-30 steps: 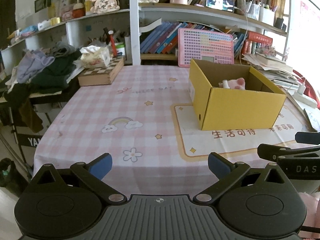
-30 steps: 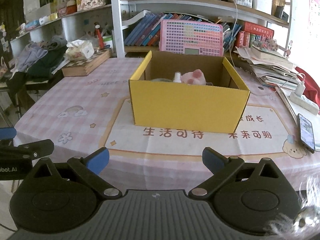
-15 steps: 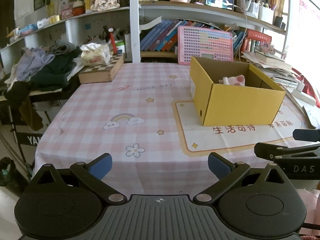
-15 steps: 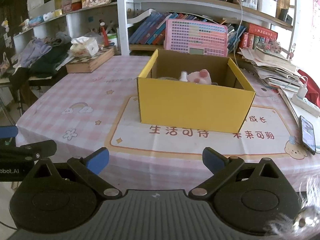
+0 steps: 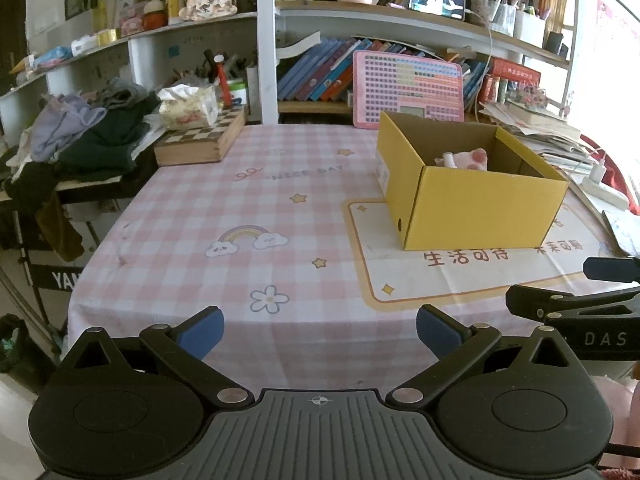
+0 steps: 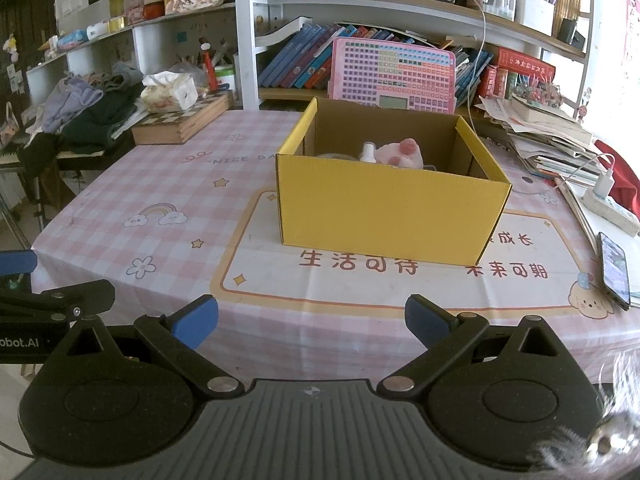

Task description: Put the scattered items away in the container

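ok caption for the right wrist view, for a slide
Open right gripper faces a yellow cardboard box holding a pink plush toy on the pink checked tablecloth.

Open yellow box (image 6: 390, 208) upright on table, pink plush (image 6: 402, 152) inside

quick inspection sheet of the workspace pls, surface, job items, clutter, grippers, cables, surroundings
surface: pink checked tablecloth with a cream printed panel under the box; no loose items seen on its middle.
job's things: yellow box open and upright; pink plush toy and small white bottle inside.
clutter: phone at the right table edge; chessboard box with a tissue pack on top, far left.
grippers: left gripper and right gripper both open, empty, at the near edge.
cables: white charger cable to a power strip.
surroundings: bookshelves, clothes pile, paper stack.
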`<state>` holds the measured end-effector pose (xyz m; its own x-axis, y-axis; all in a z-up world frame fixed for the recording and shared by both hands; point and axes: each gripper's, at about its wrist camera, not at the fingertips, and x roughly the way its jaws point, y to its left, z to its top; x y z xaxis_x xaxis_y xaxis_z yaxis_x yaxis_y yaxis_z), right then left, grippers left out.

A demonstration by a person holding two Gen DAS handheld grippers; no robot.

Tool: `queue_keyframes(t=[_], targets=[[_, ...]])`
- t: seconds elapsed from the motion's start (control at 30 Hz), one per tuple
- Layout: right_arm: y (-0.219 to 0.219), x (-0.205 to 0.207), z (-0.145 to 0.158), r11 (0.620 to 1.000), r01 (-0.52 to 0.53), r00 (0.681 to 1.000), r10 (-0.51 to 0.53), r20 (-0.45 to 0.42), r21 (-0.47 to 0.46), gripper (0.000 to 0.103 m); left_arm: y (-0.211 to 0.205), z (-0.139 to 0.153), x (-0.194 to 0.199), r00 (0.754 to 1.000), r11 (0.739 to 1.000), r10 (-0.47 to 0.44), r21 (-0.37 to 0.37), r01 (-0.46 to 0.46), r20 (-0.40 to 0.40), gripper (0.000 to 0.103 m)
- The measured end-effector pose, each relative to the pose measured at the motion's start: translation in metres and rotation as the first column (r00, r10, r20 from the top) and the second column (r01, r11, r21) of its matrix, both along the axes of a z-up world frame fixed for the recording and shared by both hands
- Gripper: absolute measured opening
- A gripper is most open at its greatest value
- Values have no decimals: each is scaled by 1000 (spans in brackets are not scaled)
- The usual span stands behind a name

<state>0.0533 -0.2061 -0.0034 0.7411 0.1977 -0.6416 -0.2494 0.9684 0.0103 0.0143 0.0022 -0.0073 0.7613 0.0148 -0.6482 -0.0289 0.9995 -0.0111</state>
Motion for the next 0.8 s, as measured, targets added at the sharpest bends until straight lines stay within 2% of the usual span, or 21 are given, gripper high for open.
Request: queue_keyframes(t=[0.8], targets=[[-4,-2,-2,1000,5,1000,-5,-4,3,101,-3,-2,0,1000,1000,-10,4,10,-6,103]])
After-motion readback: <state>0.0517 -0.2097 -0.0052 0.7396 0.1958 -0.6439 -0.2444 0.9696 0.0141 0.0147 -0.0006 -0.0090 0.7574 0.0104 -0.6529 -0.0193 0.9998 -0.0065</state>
